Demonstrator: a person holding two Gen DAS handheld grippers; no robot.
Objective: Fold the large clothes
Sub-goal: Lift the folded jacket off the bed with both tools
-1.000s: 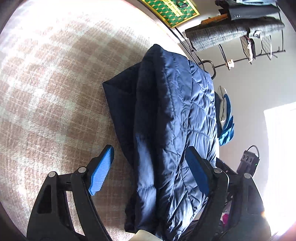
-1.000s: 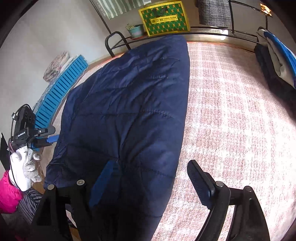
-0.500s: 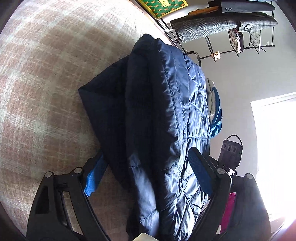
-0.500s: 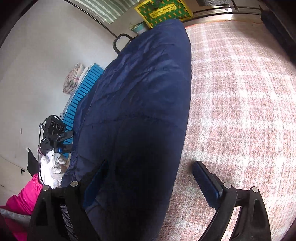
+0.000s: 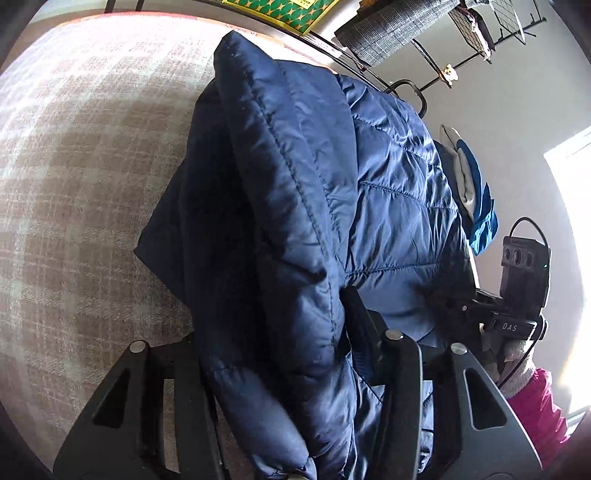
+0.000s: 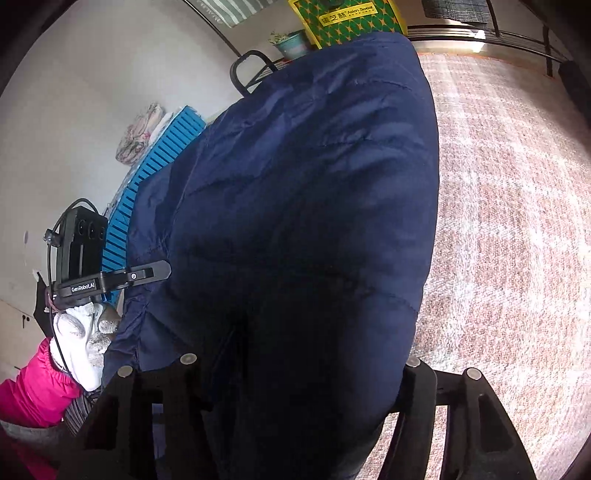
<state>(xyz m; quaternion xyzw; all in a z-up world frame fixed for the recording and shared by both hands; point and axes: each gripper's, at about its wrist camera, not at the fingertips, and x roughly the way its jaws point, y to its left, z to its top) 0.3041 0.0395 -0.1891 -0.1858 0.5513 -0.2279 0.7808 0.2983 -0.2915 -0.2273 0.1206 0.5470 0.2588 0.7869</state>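
Note:
A large navy quilted jacket point(image 5: 332, 206) lies lengthwise on a pink plaid bedspread point(image 5: 74, 184). My left gripper point(image 5: 273, 354) is shut on the jacket's near folded edge; the padding bulges between the jaws and hides the pads. In the right wrist view the same jacket point(image 6: 314, 203) fills the middle, and my right gripper point(image 6: 299, 369) is shut on its near edge, the fingertips buried in fabric. The other hand-held gripper point(image 6: 110, 277) shows at the jacket's left side, held by a white-gloved hand point(image 6: 81, 339).
A black metal bed rail and rack point(image 6: 498, 33) run along the far side. A green and yellow box point(image 6: 347, 18) stands behind the jacket. A blue slatted crate point(image 6: 155, 166) is at the left. Folded blue and white clothes point(image 5: 469, 184) lie beyond the jacket.
Both grippers were open around the jacket's near edge; both have now closed on it. The jacket has bunched and come closer to the cameras.

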